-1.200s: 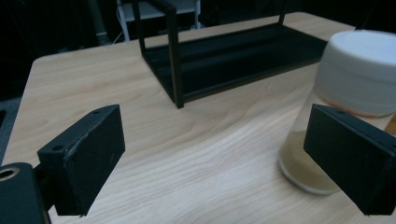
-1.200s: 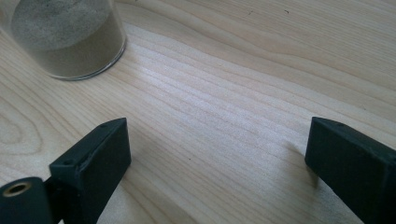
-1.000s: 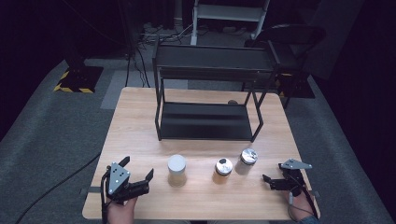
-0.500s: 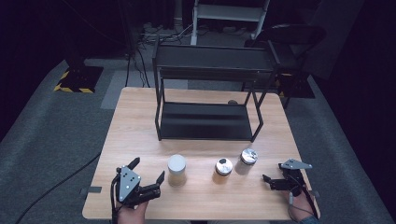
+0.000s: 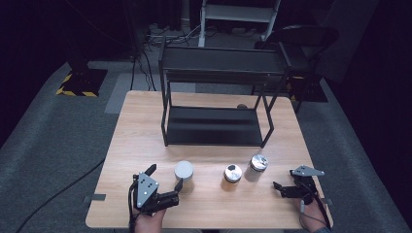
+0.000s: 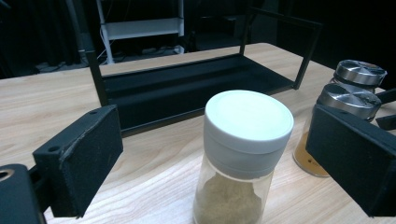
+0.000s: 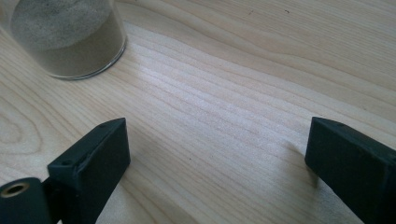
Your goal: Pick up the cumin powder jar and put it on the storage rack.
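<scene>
L gripper (image 5: 165, 180) sits at the near-left part of the table (image 5: 141, 126), jaws spread wide and just been opening further. The white-lidded jar (image 5: 184, 173) stands upright betw. them in the left gripper view (image 6: 236, 154), but both pads are clear of it, gaps on either side, no contact. Jar is clear w/ tan powder in the bottom. In the high view one fingertip (image 5: 178, 185) is just beside the jar's base, the other (image 5: 151, 169) well off to the left.

R gripper (image 5: 284, 189) rests near the table's right front corner, jaws also wide apart, nothing betw. them, only bare wood in the right gripper view (image 7: 215, 154). A glass jar bottom w/ powder (image 7: 65, 35) shows up-left of it, apart from the pads.

Two metal-lidded jars (image 5: 233, 173) (image 5: 258, 164) stand side by side betw. the white-lidded jar and the R gripper. Black two-tier rack (image 5: 216, 124) stands behind, mid-table.
</scene>
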`<state>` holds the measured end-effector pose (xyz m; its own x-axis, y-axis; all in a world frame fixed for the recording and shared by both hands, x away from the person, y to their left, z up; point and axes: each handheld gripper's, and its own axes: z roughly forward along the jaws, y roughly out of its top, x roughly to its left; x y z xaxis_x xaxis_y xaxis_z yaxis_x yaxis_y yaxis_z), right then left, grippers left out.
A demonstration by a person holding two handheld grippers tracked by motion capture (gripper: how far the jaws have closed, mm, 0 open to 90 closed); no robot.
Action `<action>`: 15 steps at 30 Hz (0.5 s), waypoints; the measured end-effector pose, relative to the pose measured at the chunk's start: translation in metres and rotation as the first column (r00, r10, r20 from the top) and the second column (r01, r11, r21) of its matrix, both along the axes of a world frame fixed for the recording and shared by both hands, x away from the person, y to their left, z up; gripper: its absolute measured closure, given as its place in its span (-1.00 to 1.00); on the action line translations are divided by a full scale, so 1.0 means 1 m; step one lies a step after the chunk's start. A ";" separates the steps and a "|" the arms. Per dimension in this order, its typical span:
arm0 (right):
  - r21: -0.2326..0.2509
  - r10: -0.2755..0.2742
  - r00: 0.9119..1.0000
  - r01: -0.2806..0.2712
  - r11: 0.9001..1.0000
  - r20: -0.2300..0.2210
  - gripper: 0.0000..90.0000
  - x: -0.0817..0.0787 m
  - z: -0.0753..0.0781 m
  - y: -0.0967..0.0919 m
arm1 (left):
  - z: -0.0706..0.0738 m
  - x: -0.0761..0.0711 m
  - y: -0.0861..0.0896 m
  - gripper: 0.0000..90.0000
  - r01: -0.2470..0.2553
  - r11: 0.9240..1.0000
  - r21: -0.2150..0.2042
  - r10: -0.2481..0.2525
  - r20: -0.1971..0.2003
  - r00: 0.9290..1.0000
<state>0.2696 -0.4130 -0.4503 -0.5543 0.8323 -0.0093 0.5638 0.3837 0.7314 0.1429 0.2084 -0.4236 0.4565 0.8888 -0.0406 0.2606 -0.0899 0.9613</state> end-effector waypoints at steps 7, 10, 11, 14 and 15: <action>0.000 0.000 1.000 0.000 1.000 0.000 -0.86 0.000 0.000 0.000 | -0.006 0.010 -0.010 -0.96 0.009 1.000 0.019 -0.009 -0.003 1.000; 0.000 0.000 1.000 0.000 1.000 0.000 -0.86 0.000 0.000 0.000 | -0.008 0.014 -0.013 -0.96 0.018 1.000 0.021 -0.018 -0.007 1.000; 0.000 0.000 1.000 0.000 1.000 0.000 -0.86 0.000 0.000 0.000 | -0.009 0.016 -0.013 -0.96 0.021 1.000 0.022 -0.021 -0.008 1.000; 0.000 0.000 1.000 0.000 1.000 0.000 -0.86 0.000 0.000 0.000 | -0.012 0.021 -0.015 -0.96 0.032 0.999 0.025 -0.032 -0.017 0.999; 0.000 0.000 1.000 0.000 1.000 0.000 -0.86 0.000 0.000 0.000 | -0.013 0.023 -0.017 -0.96 0.036 0.999 0.028 -0.035 -0.022 0.999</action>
